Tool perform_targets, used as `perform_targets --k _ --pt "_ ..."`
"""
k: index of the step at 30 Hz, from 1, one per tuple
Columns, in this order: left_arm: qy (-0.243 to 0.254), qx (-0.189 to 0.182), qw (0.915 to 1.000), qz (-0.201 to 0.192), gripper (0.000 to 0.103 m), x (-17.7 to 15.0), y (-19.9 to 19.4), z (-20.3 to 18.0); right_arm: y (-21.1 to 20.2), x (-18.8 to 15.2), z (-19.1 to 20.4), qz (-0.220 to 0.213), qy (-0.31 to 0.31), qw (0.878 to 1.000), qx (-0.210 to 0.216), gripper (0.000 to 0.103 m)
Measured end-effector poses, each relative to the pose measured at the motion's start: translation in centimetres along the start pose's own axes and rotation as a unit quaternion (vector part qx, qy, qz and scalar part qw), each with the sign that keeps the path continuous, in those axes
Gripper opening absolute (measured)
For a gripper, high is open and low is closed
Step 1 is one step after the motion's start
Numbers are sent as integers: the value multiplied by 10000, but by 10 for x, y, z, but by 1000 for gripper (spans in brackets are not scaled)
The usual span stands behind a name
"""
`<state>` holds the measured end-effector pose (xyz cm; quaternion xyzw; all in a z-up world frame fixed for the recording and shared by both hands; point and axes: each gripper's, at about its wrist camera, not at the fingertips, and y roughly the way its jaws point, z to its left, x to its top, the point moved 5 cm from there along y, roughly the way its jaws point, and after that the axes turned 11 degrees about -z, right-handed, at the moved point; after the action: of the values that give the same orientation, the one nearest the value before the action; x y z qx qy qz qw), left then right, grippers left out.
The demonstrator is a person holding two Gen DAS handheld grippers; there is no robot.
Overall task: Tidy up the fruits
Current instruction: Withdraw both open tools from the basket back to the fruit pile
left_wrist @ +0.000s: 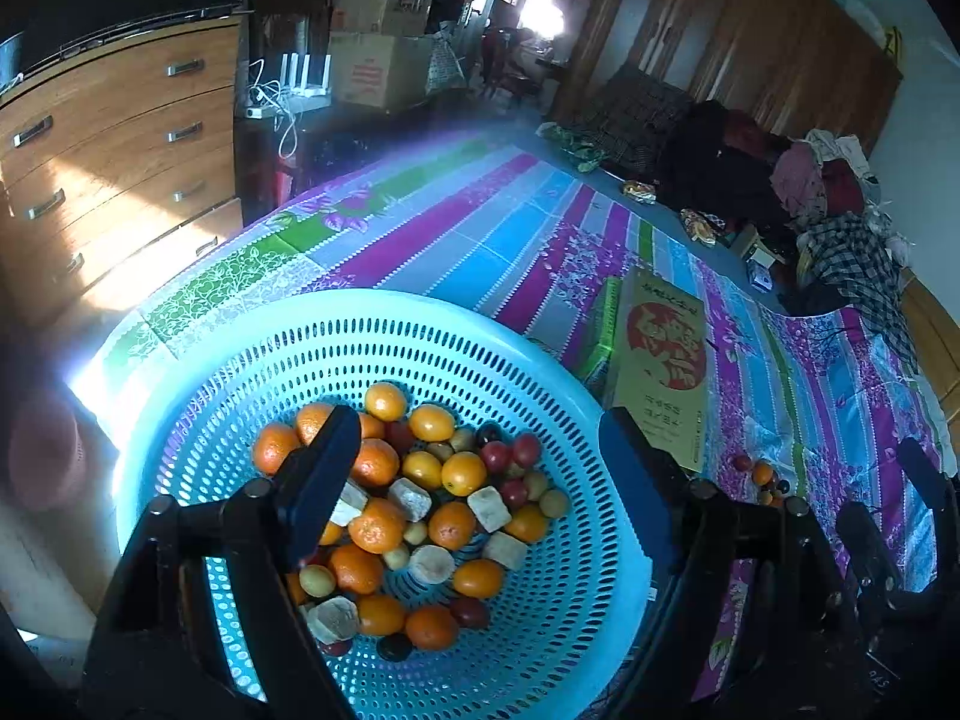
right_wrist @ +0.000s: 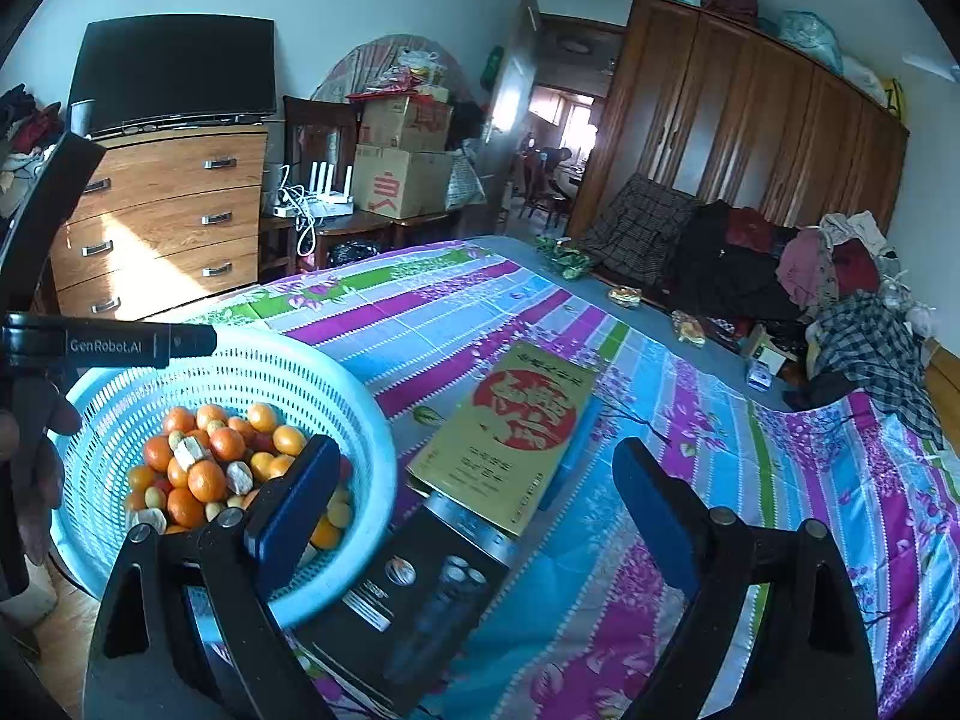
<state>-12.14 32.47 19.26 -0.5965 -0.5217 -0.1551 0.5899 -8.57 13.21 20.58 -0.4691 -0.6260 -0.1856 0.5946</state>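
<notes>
**Both grippers open over the fruit basket**

The left gripper hangs wide open, empty, above the round light-blue perforated plastic basket of oranges and small red fruits. The right gripper, also spread and empty, hovers beside the basket over the yellow flat cardboard box on the striped floral cloth.

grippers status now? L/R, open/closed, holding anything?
Left gripper: open, empty, over the basket of fruit.
Right gripper: open, empty, over the boxes beside the basket.

A wooden chest of drawers with metal handles stands against the pale wall, sunlight striped across its front. A tall dark-brown wooden wardrobe lines the far side beside an open, bright doorway.
</notes>
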Motion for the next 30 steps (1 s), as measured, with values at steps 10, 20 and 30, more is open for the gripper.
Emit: perform_targets --k 10,20,30 --pt "292 -295 9987 -280 83 5 -26 -51 -52 -17 -42 -225 87 9988 -421 94" --pt "582 -442 9952 -656 87 13 -54 -98 -95 -37 -79 -245 455 9970 -570 97" --pt "1012 -458 9881 -1066 91 11 -76 -151 -130 -65 -122 -263 829 9943 -620 102"
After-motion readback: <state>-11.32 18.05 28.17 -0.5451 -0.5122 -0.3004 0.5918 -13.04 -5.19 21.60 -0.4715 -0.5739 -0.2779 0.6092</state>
